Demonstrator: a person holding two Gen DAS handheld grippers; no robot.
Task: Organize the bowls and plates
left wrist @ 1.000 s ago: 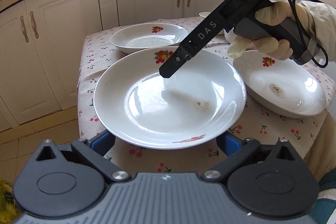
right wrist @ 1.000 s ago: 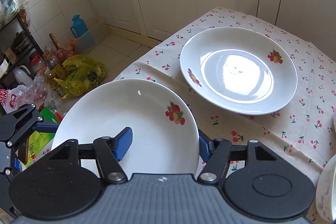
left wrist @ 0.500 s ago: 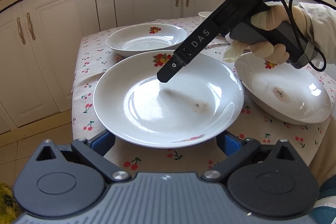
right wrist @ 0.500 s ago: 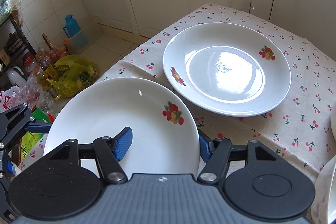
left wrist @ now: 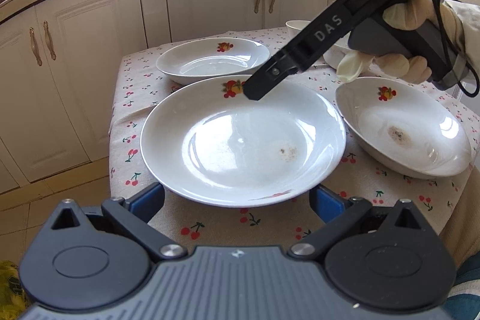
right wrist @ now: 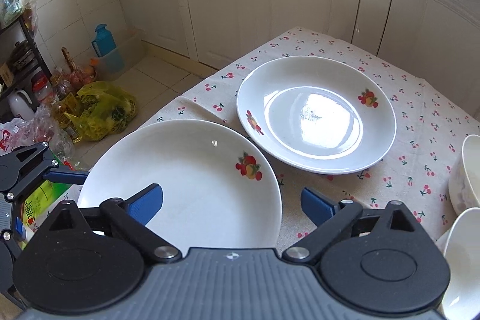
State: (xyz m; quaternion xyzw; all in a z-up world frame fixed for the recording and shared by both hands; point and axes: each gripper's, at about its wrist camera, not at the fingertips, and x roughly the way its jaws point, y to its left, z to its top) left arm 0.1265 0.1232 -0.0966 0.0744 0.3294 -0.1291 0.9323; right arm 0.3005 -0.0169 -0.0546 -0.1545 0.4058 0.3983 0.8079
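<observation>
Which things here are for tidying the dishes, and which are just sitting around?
For the job: big plate, far plate, stained plate, white bowls, left gripper, right gripper.

Just around: yellow bag, blue jug, tablecloth.

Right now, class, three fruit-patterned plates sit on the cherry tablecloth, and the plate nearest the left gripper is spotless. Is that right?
Not quite. The plate nearest the left gripper is not spotless: the near plate has a brownish smudge in its well, as the left wrist view shows. The rest stands: three fruit-patterned plates sit on the cherry tablecloth.
</observation>
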